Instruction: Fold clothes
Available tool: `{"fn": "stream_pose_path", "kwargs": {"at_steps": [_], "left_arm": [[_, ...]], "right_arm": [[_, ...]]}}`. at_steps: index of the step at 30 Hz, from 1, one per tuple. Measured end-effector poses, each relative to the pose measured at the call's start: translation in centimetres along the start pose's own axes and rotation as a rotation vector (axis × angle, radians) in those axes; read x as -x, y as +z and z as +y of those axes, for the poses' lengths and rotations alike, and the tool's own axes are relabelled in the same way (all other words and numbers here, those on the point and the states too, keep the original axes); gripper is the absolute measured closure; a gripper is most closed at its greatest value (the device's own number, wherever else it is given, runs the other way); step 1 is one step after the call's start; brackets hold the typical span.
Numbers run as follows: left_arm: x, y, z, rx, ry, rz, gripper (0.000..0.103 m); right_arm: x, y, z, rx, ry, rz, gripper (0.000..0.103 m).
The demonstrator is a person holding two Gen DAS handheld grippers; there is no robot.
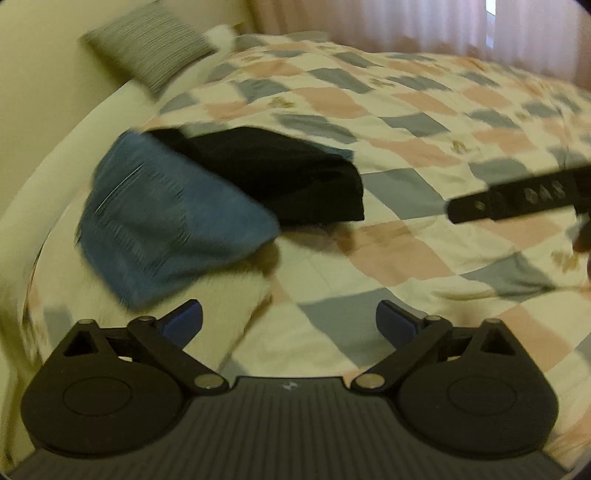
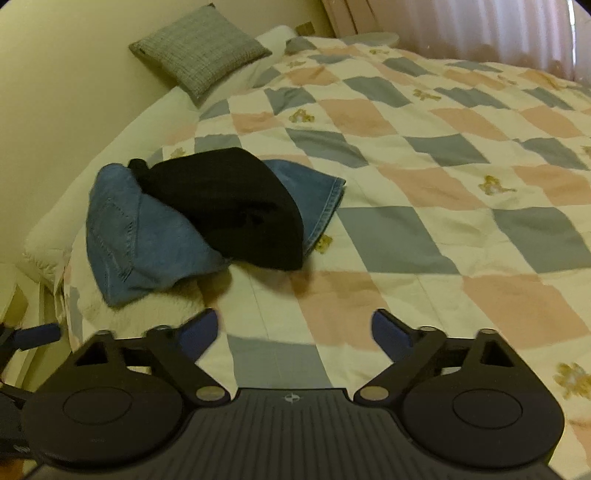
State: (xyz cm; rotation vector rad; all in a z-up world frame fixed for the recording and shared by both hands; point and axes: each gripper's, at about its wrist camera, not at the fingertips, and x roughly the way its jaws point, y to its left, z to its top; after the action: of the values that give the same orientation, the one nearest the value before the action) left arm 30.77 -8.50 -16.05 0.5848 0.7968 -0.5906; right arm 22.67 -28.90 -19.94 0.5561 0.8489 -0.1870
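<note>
A folded black garment [image 1: 288, 173] [image 2: 229, 206] lies on top of blue denim jeans [image 1: 159, 221] [image 2: 140, 240] on the left side of the bed. My left gripper [image 1: 289, 325] hovers open just in front of the jeans, nothing between its blue pads. My right gripper [image 2: 295, 334] is open too, over bare quilt in front of the pile. In the left wrist view, part of the right gripper's black body [image 1: 517, 199] enters at the right edge. In the right wrist view, a blue fingertip of the left gripper [image 2: 37, 336] shows at the far left.
The bed carries a checked quilt [image 1: 424, 122] [image 2: 443, 166] of pink, grey-blue and cream squares. A grey cushion [image 1: 147, 48] [image 2: 199, 55] leans on the cream wall at the head. Pink curtains [image 1: 443, 26] [image 2: 480, 26] hang behind. The bed's left edge [image 2: 48, 236] drops off beside the clothes.
</note>
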Motion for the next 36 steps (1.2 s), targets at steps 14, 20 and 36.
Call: {"fn": "stream_pose_path", "kwargs": {"at_steps": [14,20,36], "left_arm": [[-18.4,1.6,-7.7,-0.59,0.119,-0.174,0.017],[-23.2,1.5,-8.6,-0.689,0.218,-0.245,0.065],[-7.0,13.7,13.8,0.118,0.007,-0.318,0.096]], "right_arm": [[-8.1,4.4,-4.6,-0.197,-0.055,-0.003,0.029],[-9.1,4.4,-5.8,-0.266,-0.055,0.011,0.025],[-8.6,4.9,4.9,0.146,0.032,-0.217,0.032]]}}
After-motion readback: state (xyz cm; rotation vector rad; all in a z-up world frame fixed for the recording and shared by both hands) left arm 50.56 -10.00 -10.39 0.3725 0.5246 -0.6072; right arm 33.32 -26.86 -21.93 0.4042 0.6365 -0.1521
